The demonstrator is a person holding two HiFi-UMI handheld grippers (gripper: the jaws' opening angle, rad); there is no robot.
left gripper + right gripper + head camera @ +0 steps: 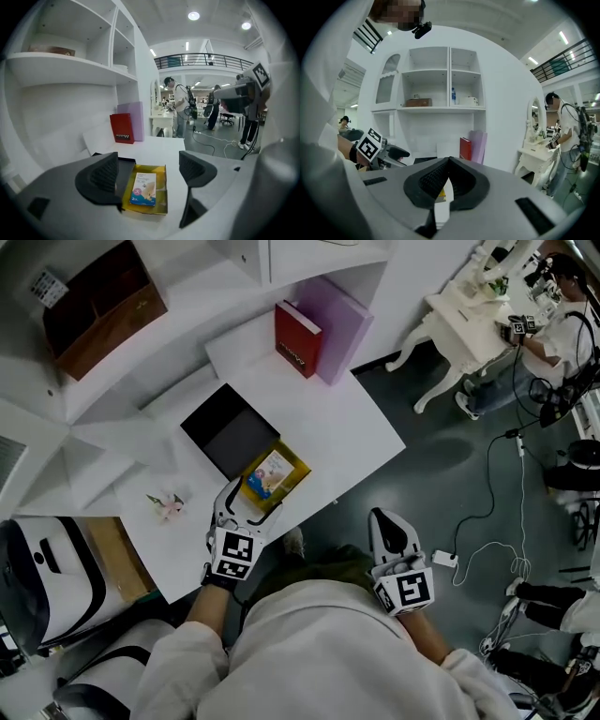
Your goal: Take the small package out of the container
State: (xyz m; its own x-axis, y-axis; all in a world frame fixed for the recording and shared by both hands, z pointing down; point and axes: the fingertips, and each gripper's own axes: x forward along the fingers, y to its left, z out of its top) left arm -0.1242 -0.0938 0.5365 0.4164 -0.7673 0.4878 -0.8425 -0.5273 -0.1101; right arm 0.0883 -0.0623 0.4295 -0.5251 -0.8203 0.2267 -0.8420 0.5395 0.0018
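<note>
White table (347,418), small package (272,472) lying flat in the yellow container (300,469), black lid (228,427) right beside it, left gripper (251,502) hovering at the container's near edge, jaws wide apart and empty, right gripper (382,519) off the table, jaws closed on nothing.

— From the head we look steeply down on the flat white tabletop (356,427). And our gripper cameras?
— The left sits close, open yellow cardboard box (159,176) at twelve o'clock; the right farther back. All share the upright red book (297,338).
</note>
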